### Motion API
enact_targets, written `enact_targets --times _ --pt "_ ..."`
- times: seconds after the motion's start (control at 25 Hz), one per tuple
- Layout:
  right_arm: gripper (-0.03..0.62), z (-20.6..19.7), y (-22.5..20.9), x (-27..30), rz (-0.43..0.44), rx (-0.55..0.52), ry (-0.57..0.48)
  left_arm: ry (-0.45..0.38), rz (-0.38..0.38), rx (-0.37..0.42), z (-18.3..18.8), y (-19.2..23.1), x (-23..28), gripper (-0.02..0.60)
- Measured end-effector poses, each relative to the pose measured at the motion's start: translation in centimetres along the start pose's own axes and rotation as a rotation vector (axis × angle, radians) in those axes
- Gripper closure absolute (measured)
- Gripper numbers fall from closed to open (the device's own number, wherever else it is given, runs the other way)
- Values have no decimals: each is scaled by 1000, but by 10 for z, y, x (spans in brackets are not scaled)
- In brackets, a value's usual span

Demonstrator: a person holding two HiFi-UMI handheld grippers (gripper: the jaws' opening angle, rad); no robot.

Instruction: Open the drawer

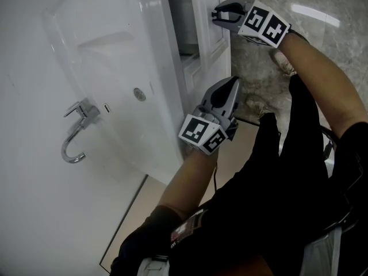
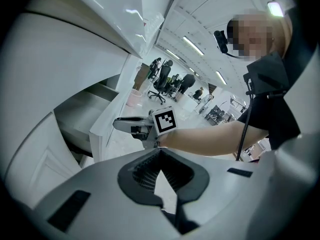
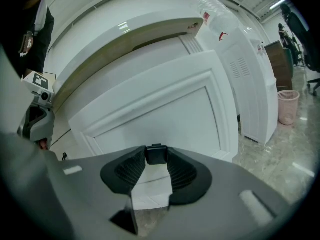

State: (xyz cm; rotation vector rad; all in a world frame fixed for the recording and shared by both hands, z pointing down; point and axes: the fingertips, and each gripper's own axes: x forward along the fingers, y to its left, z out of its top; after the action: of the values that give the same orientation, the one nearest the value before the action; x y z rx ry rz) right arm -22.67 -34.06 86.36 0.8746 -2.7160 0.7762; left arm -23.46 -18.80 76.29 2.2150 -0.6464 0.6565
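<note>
Located basin point(image 1: 115, 62) sunk in table point(image 1: 34, 211), with faucet point(image 1: 77, 132) on the deck at its left in the head view and drain point(image 1: 138, 94) in its bottom. Found drawer point(image 2: 82, 116) below the table top, standing out from the front over floor point(image 1: 270, 45). Noted right claw point(image 1: 215, 14) at the drawer front, with handle point(image 3: 156, 154) between its jaws and touching both pads. Recorded left claw point(image 1: 232, 86) nearer the person, just beside the table's front edge and apart from the drawer front. Logged standing unit point(image 3: 240, 69) to the right of the table, bottle point(image 3: 215, 14) on top of it, and bin point(image 3: 287, 106) on the floor just beside it.
</note>
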Motion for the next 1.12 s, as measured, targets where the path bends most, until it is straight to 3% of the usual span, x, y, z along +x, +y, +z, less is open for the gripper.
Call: enact_targets --times 0.4,1.12 --pt "462 -22 0 -60 -28 20 -37 15 -25 47 -11 -39 18 586" --pt "462 -24 -3 -62 -26 30 9 3 -47 12 -7 -18 2 586"
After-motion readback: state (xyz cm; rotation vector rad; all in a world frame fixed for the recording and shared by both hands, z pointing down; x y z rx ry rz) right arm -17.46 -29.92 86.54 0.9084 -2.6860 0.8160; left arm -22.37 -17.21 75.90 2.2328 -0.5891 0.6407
